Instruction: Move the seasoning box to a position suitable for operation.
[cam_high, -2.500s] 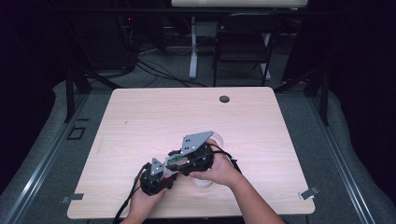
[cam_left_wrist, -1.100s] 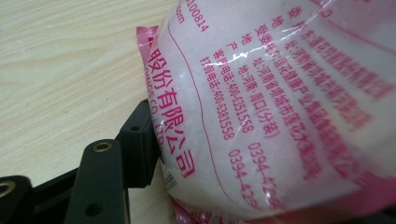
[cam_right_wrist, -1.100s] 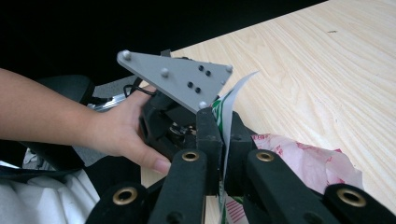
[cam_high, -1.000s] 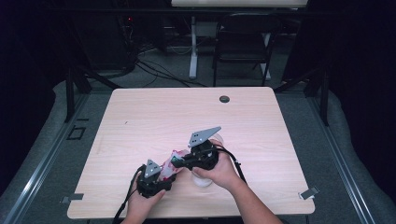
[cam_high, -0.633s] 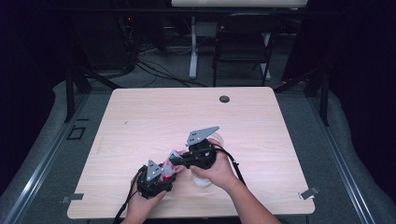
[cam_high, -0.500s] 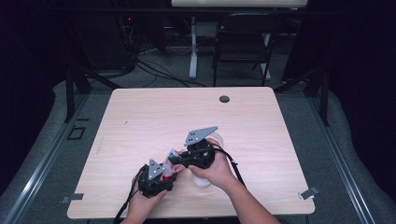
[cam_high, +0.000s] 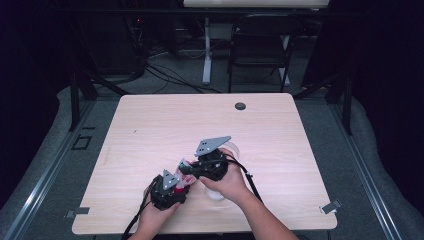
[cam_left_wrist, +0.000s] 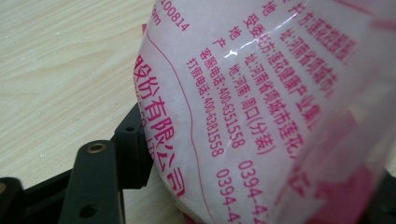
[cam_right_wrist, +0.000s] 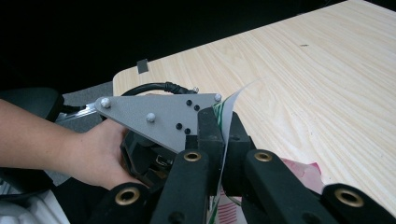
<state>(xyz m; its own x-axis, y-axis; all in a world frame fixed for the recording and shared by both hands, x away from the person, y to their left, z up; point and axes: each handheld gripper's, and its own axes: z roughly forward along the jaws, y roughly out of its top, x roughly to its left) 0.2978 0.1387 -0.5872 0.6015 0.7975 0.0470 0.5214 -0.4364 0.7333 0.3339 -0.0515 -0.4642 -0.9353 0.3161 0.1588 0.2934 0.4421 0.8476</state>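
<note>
Now that the left claw, after easing, re-clamps the packet, right claw pinches its top edge—tear looks imminent.

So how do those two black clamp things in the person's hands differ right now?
The right gripper has its jaws pinched nearly together on the thin top edge of the packet; the left gripper has its jaws much wider, around the packet's full body. In the high view the right gripper sits higher and farther up the table, the left nearer its front edge. Both are black, hand-held and on the same packet.
</note>
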